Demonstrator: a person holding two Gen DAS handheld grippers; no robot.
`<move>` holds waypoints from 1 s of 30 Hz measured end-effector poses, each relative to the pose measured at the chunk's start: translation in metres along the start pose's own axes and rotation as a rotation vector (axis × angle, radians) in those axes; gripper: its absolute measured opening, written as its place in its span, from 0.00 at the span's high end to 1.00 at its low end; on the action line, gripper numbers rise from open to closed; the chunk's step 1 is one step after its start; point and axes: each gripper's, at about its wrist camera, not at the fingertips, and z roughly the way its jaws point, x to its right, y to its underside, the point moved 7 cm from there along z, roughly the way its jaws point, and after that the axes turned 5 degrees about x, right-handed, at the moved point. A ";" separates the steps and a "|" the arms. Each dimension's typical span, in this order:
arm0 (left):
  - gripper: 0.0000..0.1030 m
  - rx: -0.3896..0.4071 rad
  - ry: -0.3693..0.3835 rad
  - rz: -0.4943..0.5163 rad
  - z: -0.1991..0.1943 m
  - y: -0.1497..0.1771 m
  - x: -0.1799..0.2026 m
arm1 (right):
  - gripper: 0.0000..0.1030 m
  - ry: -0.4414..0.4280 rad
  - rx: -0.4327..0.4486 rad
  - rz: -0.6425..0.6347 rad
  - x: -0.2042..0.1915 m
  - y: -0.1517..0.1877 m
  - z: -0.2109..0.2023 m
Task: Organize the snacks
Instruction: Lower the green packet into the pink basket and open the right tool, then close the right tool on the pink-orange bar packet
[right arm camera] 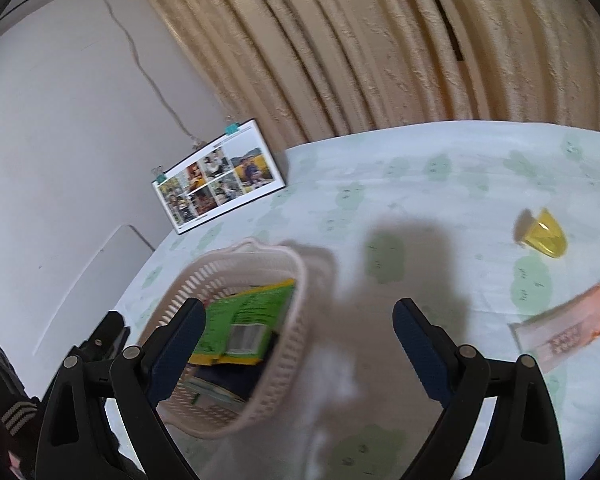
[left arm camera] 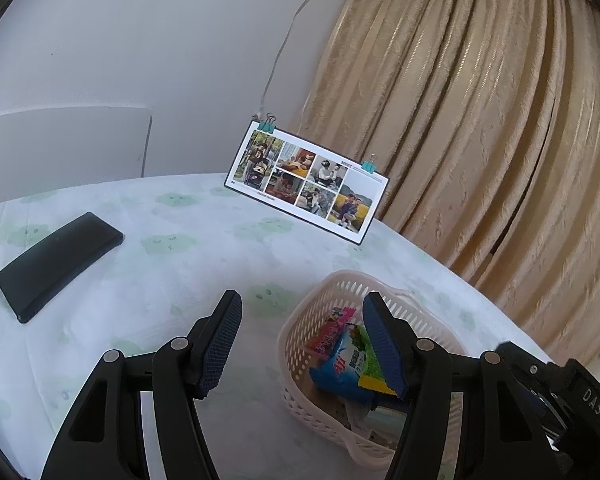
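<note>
snacks half sorted, two strays left on the right

basket (left arm camera: 300, 344) sits just in front of you so both grippers can reach it, and it already holds the blue packet (left arm camera: 340, 372), a pink one (left arm camera: 334, 324) and the green packet (right arm camera: 248, 316). your left gripper (left arm camera: 300, 344) hovers at the basket rim, fingers spread wide with nothing between them. your right gripper (right arm camera: 300, 344) is also splayed open and empty, beside the basket. still loose on the cloth, well apart from it: a yellow snack (right arm camera: 546, 234) and a pink-and-white packet (right arm camera: 568, 328). my guess is the right side goes for those since they're closer.
</note>
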 end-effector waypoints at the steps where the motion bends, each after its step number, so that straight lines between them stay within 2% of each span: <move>1: 0.38 0.000 0.000 0.003 0.000 0.000 0.001 | 0.09 0.008 0.000 0.005 0.005 0.001 -0.002; 12: 0.38 0.003 0.011 0.053 -0.003 0.006 0.012 | 0.09 0.124 0.004 0.051 0.058 0.010 -0.022; 24: 0.38 0.004 0.033 0.132 -0.006 0.014 0.033 | 0.09 0.423 0.045 0.148 0.144 0.006 -0.050; 30: 0.37 0.000 0.044 0.160 -0.007 0.018 0.041 | 0.09 0.449 -0.010 0.238 0.170 0.019 -0.049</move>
